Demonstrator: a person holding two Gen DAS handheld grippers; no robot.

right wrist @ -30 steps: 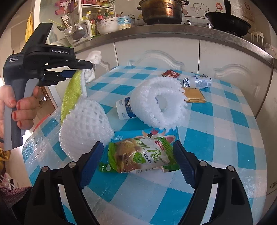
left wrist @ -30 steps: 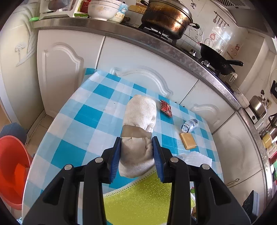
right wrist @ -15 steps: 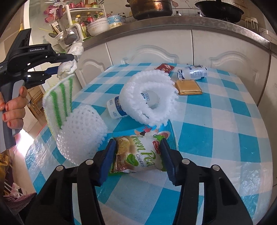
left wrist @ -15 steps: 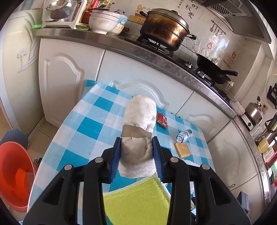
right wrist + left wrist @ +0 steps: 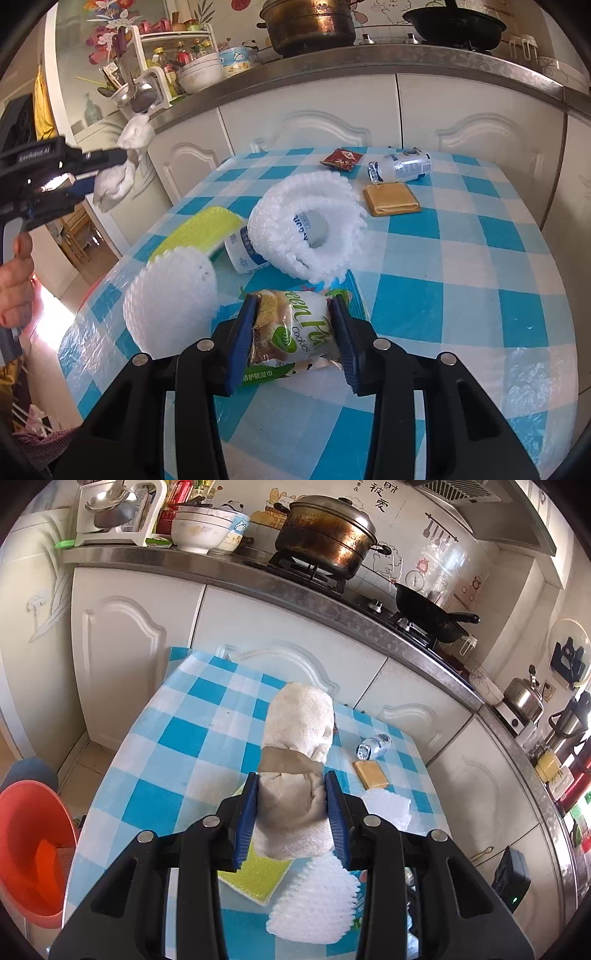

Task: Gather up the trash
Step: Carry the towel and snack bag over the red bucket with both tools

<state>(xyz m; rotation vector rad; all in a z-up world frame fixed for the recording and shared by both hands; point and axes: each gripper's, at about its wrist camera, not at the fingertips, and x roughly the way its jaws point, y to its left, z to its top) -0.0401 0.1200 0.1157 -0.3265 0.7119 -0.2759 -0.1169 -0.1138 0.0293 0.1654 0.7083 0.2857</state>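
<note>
My left gripper [image 5: 291, 812] is shut on a crumpled off-white paper towel [image 5: 295, 746] and holds it in the air above the table's left side; it shows in the right wrist view [image 5: 118, 177] too. My right gripper [image 5: 293, 339] is shut on a green pea cookie packet [image 5: 291, 328], low over the blue checked tablecloth [image 5: 461, 280]. Two white foam fruit nets [image 5: 306, 225] [image 5: 170, 295], a small white bottle [image 5: 242, 251], a second bottle [image 5: 400, 168], a red sachet [image 5: 341, 158] and a tan packet [image 5: 391, 199] lie on the table.
A green cloth [image 5: 199, 232] lies on the table by the foam nets. An orange bin [image 5: 29, 849] stands on the floor left of the table. White cabinets [image 5: 122, 635] and a counter with a pot [image 5: 325, 535] and a wok [image 5: 428, 616] are behind.
My right gripper closed on the cookie packet. My left gripper rose with the paper towel, and the green cloth that hung under it now lies on the table.
</note>
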